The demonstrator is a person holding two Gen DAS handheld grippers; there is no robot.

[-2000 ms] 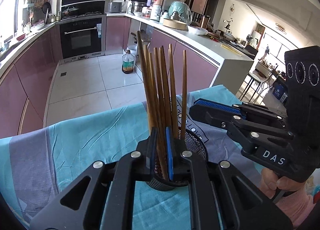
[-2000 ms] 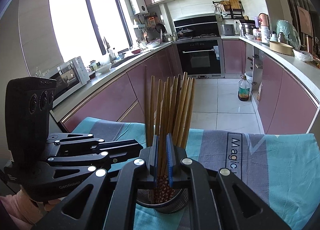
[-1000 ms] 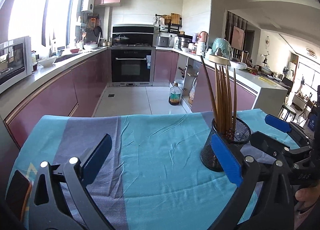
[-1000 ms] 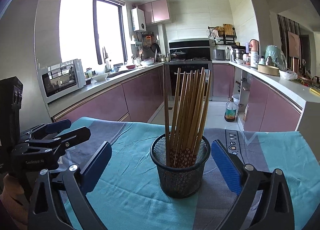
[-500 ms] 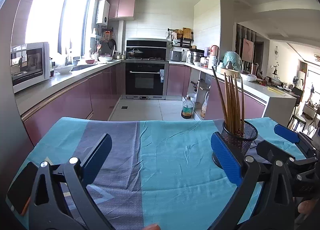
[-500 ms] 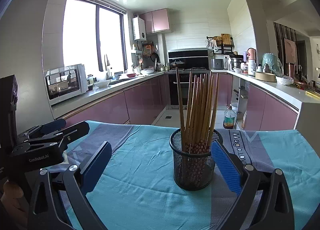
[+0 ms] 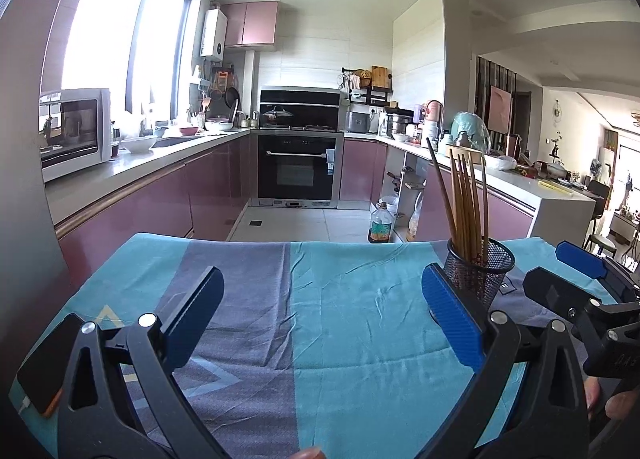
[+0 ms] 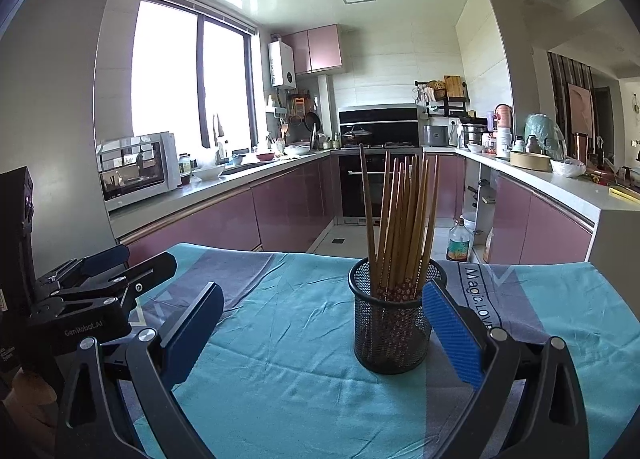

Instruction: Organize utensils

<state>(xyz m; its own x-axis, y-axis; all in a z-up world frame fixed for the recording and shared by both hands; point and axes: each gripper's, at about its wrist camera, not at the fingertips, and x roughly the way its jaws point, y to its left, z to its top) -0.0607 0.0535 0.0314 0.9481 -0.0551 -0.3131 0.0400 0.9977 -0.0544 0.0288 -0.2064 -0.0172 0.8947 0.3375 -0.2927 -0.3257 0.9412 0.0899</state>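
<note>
A black mesh cup (image 8: 394, 323) stands upright on the blue tablecloth (image 8: 288, 339), and a bundle of several wooden chopsticks (image 8: 402, 219) rises from it. In the left wrist view the same mesh cup (image 7: 482, 271) sits at the right with its chopsticks (image 7: 464, 199). My left gripper (image 7: 322, 313) is open and holds nothing, well left of the cup. My right gripper (image 8: 322, 313) is open too, with the cup just beyond its right finger. Each gripper shows in the other's view: the right gripper (image 7: 580, 279) at the right edge, the left gripper (image 8: 104, 271) at the left edge.
The tablecloth (image 7: 340, 319) covers the table up to its far edge, beyond which lies a tiled kitchen floor with a bottle (image 7: 379, 225). Purple cabinets, an oven (image 7: 298, 167) and a microwave (image 8: 138, 169) line the room. A dark phone-like object (image 7: 44, 363) lies at the near left.
Both grippers were shut on chopsticks in the cup; they have opened, let go and pulled back from it. The left one has swung off to the left.
</note>
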